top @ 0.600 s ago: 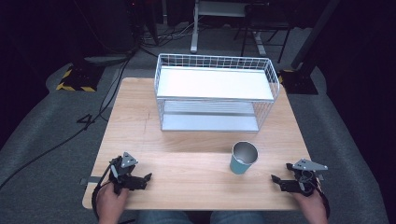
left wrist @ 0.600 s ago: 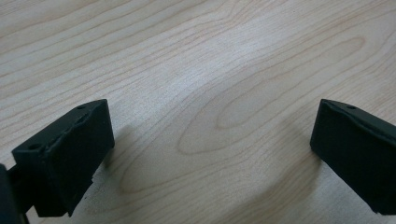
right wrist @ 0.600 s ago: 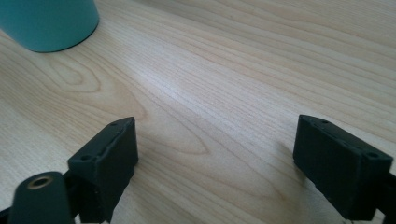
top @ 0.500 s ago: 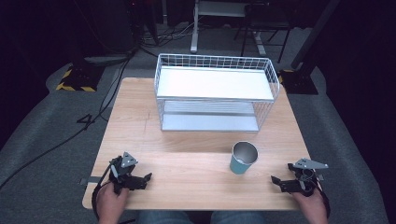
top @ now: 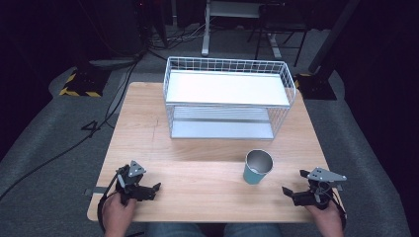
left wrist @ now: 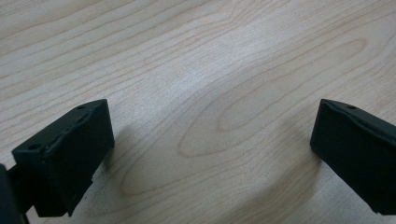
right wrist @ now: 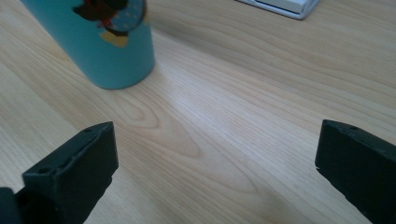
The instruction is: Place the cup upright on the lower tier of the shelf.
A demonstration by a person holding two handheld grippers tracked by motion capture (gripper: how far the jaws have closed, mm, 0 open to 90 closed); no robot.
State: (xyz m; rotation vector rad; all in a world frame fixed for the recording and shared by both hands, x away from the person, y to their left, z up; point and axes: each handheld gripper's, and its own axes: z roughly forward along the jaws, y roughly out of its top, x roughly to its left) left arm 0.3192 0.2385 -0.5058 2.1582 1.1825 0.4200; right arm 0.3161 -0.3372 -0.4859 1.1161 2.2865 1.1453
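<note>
The cup [top: 257, 167] stands upright on the table [top: 197, 148], in front of the wire rack [top: 227, 98] and toward the right side. It is teal outside, metallic inside, and carries a cartoon print visible in the right gripper view [right wrist: 100, 39]. Nothing is inside it as far as the high view shows.

The right gripper [top: 291, 193] rests low near the table's front right corner, jaws pointing toward the cup but well apart from it. Its jaws stand wide, with bare wood between them. The left gripper [top: 153, 190] rests near the front left corner, likewise with its jaws wide and bare wood between them in the left gripper view.

Compared with the high views taken a moment before, nothing has shifted: both hands, the cup and the rack hold the same positions. The hands are parked at the table edge, and no reach has begun.

Judgement: the work is at its start. The cup is the nearest item to the right gripper, so the likely first step is a reach by that gripper toward the cup's side wall. The jaws are already wide enough to approach; the cup's tapered wall calls for a level, centred closure to avoid tipping it.
</note>
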